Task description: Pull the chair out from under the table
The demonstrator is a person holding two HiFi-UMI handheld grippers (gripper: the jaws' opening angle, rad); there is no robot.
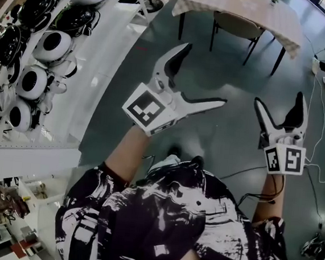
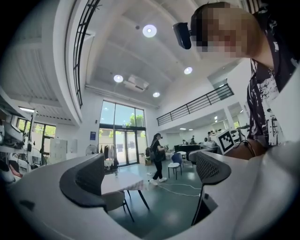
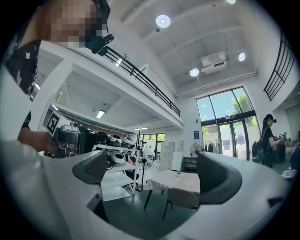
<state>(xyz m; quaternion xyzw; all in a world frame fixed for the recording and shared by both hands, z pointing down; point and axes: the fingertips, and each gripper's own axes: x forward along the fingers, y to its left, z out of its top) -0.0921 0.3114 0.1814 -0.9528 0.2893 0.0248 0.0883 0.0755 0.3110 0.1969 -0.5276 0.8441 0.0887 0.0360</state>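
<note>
A beige-backed chair on dark legs is tucked under a table with a checked cloth, far ahead across the floor. The chair shows low between the left jaws, and the chair sits under the table in the right gripper view. My left gripper is held up well short of the chair, jaws spread wide with nothing between them. My right gripper is raised at the right, also open and empty. Both stand far from the chair.
White shelving with several round black-and-white devices runs along the left. Cables trail over the dark green floor at the right. A person stands beyond the table, near another chair. A floor fan stands by the shelves.
</note>
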